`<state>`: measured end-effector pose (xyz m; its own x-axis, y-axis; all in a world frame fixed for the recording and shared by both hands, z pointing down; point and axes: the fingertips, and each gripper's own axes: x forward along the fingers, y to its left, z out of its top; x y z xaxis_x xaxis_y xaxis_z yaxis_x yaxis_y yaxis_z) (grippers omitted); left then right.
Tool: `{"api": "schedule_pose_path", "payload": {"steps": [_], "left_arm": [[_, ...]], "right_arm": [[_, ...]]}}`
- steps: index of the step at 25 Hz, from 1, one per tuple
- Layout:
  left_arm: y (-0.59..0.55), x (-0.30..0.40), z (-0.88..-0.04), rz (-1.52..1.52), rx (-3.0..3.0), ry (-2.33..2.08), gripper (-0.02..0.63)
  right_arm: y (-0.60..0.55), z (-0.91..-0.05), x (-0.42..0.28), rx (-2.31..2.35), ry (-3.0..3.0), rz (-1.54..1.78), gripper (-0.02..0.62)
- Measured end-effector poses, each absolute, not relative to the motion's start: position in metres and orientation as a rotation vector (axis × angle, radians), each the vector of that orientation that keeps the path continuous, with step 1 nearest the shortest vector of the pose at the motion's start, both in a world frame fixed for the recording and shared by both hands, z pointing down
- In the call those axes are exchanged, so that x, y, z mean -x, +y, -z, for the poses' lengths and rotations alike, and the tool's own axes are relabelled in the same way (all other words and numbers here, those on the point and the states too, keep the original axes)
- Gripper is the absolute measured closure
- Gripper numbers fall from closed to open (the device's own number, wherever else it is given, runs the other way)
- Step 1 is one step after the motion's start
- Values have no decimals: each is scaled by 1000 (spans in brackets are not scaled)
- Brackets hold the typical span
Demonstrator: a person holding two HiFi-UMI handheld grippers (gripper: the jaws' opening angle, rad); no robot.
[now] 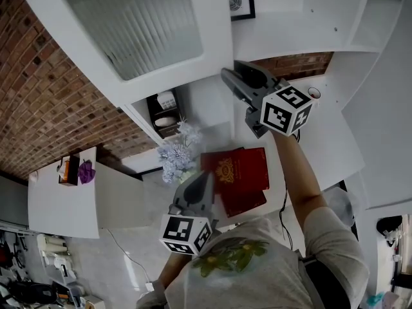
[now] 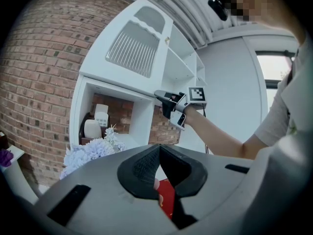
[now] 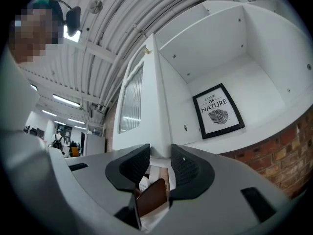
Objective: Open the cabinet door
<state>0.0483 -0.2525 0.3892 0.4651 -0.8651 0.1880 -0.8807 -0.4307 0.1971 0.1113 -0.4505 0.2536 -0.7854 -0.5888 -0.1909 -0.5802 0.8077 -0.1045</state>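
Cabinet door point(image 1: 132, 24), white with a ribbed frosted pane, hung high on a white wall unit and stood swung partly out from it, with a red brick wall point(image 1: 38, 102) to its left. Lower on the left, a white side table point(image 1: 58, 211) carried a small box and something purple.

Near the middle of the head view, the left gripper point(image 1: 206, 177) was held low and close to the person's body. Its own view showed the left gripper point(image 2: 159, 148) with its jaw tips pressed together and nothing held between them. Just beyond it were a bunch of pale flowers point(image 1: 177, 150) and a red book point(image 1: 239, 176) lying on the white counter.

To the right, the person's arm reached up and the right gripper point(image 1: 230, 77) met the door's free edge at its lower corner. In the right gripper view, the door point(image 3: 155, 97) appeared edge-on, and that edge ran down between the two jaw pads of the right gripper point(image 3: 160, 153), which were clamped against it on both sides. Right of the door, an open compartment held a framed leaf print point(image 3: 218, 110) leaning against its back wall.
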Motion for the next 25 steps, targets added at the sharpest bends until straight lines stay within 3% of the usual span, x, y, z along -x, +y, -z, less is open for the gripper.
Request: {"api": "schedule_pose_path", "payload": {"steps": [25], "left_arm": [[-222, -25, -391, -84, -2444, -1489, 596]], "right_arm": [[-405, -252, -120, 956, 2793, -10, 480]]}}
